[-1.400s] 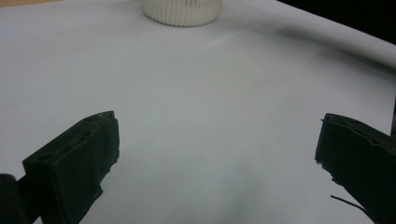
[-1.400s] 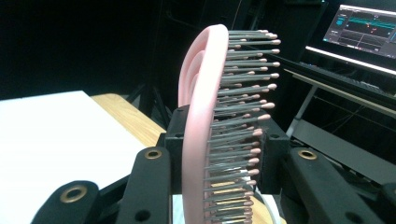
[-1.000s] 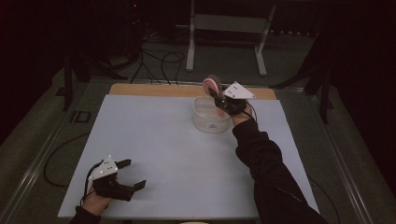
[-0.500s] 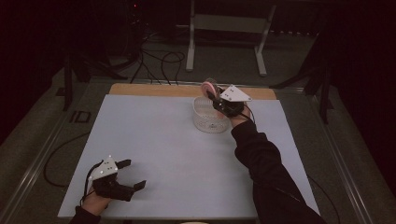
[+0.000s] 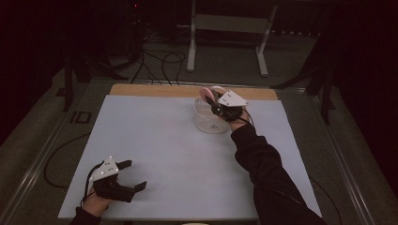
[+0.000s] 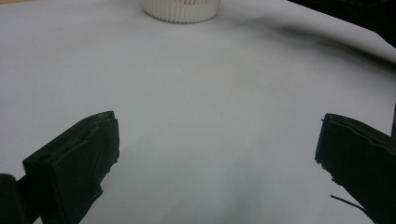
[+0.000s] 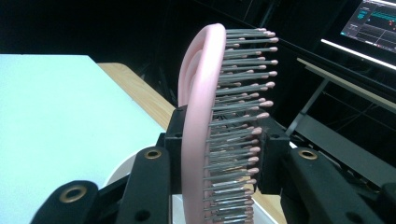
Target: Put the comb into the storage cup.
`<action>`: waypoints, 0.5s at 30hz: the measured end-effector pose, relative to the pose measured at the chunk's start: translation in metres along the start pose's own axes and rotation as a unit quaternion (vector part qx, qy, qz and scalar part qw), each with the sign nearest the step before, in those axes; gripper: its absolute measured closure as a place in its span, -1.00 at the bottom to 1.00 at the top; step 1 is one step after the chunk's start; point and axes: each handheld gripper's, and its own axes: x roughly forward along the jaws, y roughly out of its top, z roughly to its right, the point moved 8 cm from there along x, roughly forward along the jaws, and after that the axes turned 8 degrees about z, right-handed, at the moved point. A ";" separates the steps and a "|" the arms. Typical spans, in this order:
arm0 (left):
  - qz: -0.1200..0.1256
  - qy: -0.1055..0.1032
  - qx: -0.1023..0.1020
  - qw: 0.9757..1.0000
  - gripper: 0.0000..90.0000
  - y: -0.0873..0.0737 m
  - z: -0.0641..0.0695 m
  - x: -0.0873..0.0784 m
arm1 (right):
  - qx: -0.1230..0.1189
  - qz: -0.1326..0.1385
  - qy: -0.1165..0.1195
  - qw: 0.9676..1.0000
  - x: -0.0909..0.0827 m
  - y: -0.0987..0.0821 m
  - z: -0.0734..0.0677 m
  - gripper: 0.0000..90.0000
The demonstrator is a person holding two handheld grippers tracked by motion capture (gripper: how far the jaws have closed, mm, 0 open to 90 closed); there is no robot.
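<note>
A pink hairbrush with grey, pink-tipped bristles stands on edge between the jaws of my right gripper, which is shut on it. In the high view that right gripper holds the hairbrush above a white ribbed basket at the far middle of the table. My left gripper rests near the front left edge, open with nothing between its jaws. The left gripper view looks between its fingers across bare white surface to the basket far ahead.
A white sheet covers the table, with a wooden strip along the far edge. Cables and a metal stand lie on the floor beyond. A lit monitor shows at the upper right of the right gripper view.
The right gripper has shifted slightly left with the hairbrush, staying over the basket. The left gripper has not moved.
</note>
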 end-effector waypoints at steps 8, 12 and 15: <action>0.000 0.001 0.001 1.000 -1.00 0.000 0.000 0.000 | -0.013 -0.002 0.003 1.000 -0.001 0.000 -0.012 0.42; 0.000 0.001 0.001 1.000 -1.00 0.000 0.000 0.000 | -0.015 -0.004 0.005 1.000 -0.001 0.000 -0.019 0.40; 0.001 0.001 0.001 1.000 -1.00 0.001 0.000 0.000 | -0.015 -0.005 0.002 1.000 -0.001 -0.001 -0.022 0.39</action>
